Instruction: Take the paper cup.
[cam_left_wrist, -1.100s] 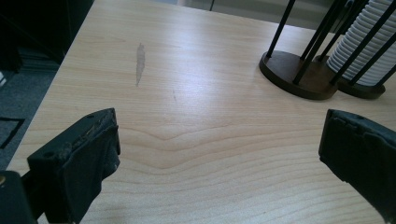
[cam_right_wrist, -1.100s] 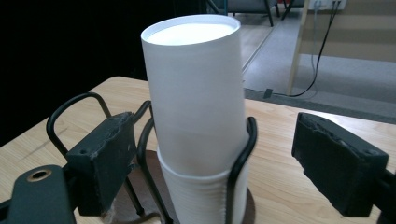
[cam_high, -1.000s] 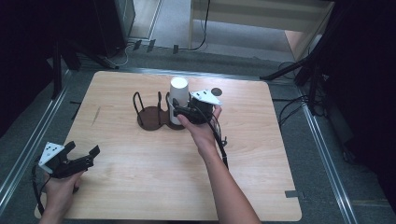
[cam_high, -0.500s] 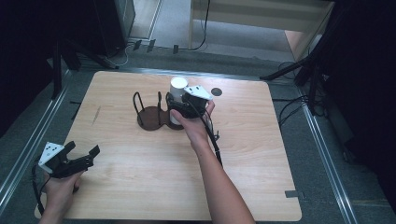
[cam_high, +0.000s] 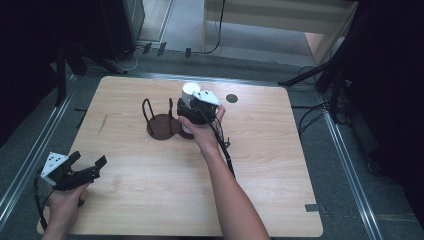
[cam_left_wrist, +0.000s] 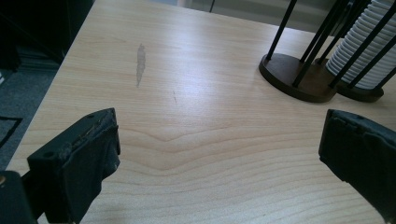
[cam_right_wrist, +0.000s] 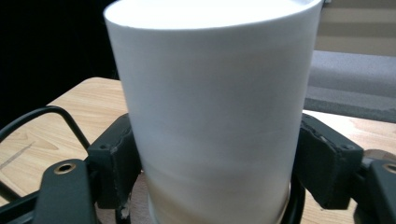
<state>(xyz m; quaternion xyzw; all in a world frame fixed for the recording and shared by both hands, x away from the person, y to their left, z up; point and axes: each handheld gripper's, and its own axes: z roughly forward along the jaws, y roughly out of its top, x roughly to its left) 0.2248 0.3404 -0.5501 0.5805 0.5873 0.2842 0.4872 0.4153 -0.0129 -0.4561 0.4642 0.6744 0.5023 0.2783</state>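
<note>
A white cup (cam_high: 189, 90) tops a ribbed white stack (cam_left_wrist: 359, 51) standing in the right-hand ring of a dark wooden rack (cam_high: 162, 125) with black wire hoops. My right gripper (cam_high: 192, 106) is at this stack, and its jaws press on both sides of the smooth cup (cam_right_wrist: 210, 107). In the right gripper view, the right gripper (cam_right_wrist: 219, 163) has the cup between its pads. My left gripper (cam_high: 89, 159) rests open near the table's front left corner with nothing in it. The left gripper (cam_left_wrist: 219, 140) faces the rack (cam_left_wrist: 299, 84) from a distance.
The rack's left ring is bare between its hoops. A small black disc (cam_high: 231, 98) lies on the light wooden table (cam_high: 280, 190) behind and right of the cups. A grey scuff (cam_left_wrist: 140, 63) marks the wood at the left. Dark stands and cables surround the table.
My right gripper has moved forward and up along the stack and now sits around the top cup. The left gripper has stayed where it was.
</note>
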